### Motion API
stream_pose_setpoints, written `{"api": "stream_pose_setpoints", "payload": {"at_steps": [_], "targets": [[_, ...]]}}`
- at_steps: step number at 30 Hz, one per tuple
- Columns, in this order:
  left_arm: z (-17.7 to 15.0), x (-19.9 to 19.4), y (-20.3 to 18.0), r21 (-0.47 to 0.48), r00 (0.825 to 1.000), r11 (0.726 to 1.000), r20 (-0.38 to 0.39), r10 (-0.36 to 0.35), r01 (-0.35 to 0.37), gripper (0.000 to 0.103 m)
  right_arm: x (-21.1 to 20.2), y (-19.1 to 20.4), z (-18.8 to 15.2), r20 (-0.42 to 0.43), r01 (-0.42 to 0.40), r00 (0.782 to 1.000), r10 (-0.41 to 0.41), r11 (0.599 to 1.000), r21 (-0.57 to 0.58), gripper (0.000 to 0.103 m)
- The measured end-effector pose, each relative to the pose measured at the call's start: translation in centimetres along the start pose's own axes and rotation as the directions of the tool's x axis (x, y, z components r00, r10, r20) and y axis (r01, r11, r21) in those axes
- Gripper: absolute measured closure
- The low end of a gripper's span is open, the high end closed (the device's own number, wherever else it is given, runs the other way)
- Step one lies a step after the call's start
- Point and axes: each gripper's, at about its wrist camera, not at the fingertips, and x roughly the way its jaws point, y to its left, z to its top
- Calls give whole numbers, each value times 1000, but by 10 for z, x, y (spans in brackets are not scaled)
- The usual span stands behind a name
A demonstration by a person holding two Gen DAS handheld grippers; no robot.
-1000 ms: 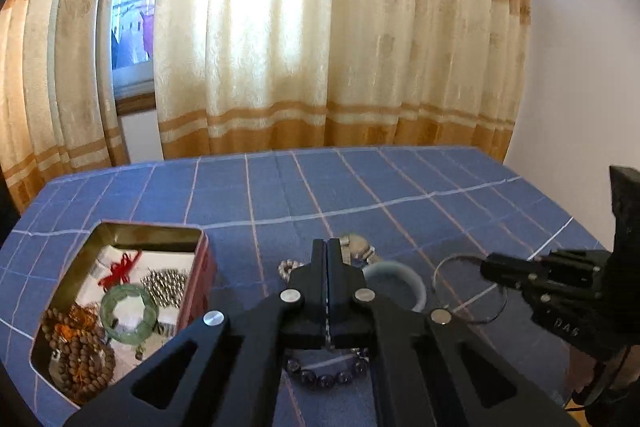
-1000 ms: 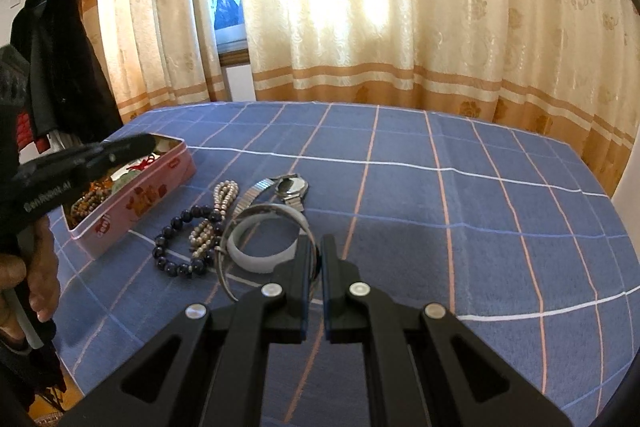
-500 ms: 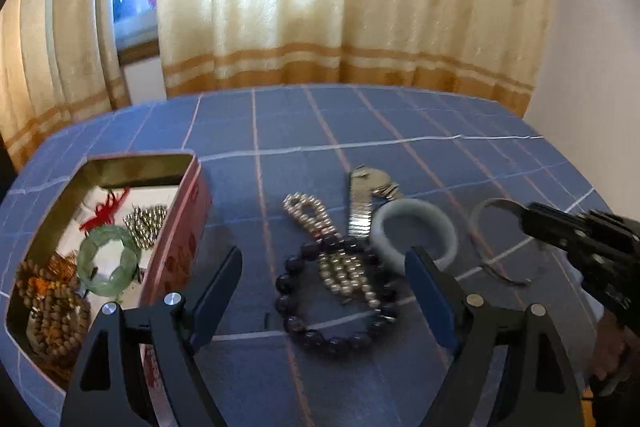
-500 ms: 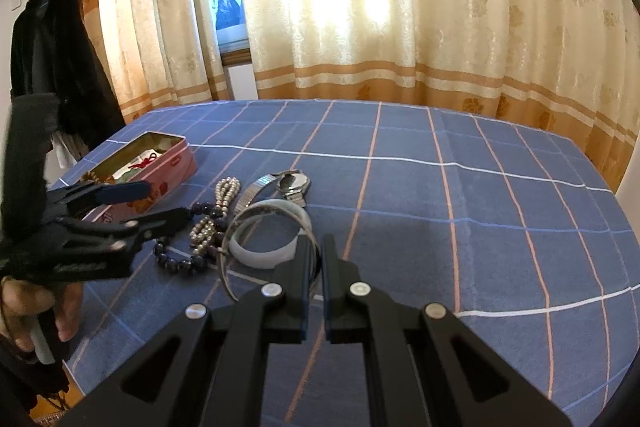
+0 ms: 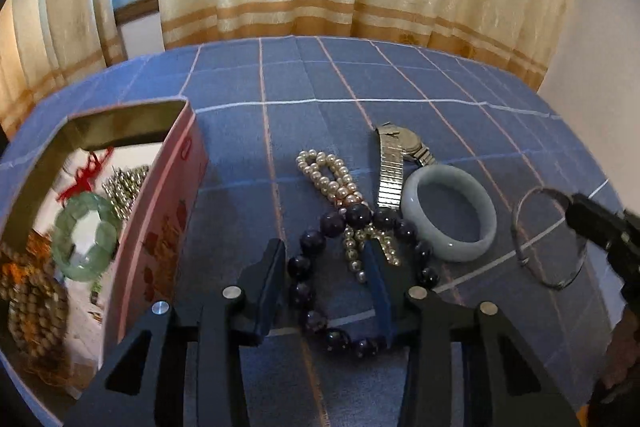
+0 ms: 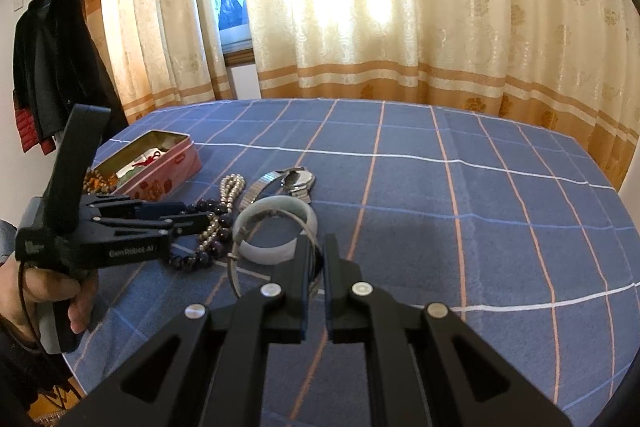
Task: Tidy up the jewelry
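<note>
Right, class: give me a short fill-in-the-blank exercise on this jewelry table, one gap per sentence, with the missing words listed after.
1. The green bracelet lies inside the pink ____.
2. The left gripper has its jaws closing around the bracelet of dark ____.
3. The right gripper is shut on a thin wire ____.
4. The watch lies on a blue checked ____.

Missing words: tin; beads; bangle; cloth

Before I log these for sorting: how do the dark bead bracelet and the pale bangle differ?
The dark bead bracelet is a loop of separate dark round beads; the pale bangle is one smooth solid ring. The bracelet crosses a pearl strand; the bangle overlaps a watch band. The closing left claw straddles only the bracelet. Both lie on the blue cloth.
</note>
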Motion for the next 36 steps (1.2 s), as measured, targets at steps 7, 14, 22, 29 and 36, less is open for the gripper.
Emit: {"api": "stream_pose_setpoints", "payload": {"at_steps": [7, 14, 22, 29, 36], "targets": [[-5, -15, -11, 57, 996, 997, 71, 50, -54, 90, -3, 2, 1, 13, 2, 1000, -2, 1000, 0, 95], [-4, -49, -16, 60, 983, 996, 178, 50, -62, 90, -3, 3, 2, 19, 2, 1000, -2, 1000, 0, 95], [8, -94, -22, 74, 954, 995, 296, 39, -63, 90, -9, 12, 14, 48, -7, 999, 8, 1000, -23, 95], [19, -120, -11, 63, 933, 995, 356, 52, -80, 90, -11, 30, 36, 81, -22, 996, 27, 997, -69, 95], [30, -144, 13, 53, 912, 990, 398, 102, -134, 90, -8, 55, 58, 107, -49, 992, 62, 991, -121, 95]]}}
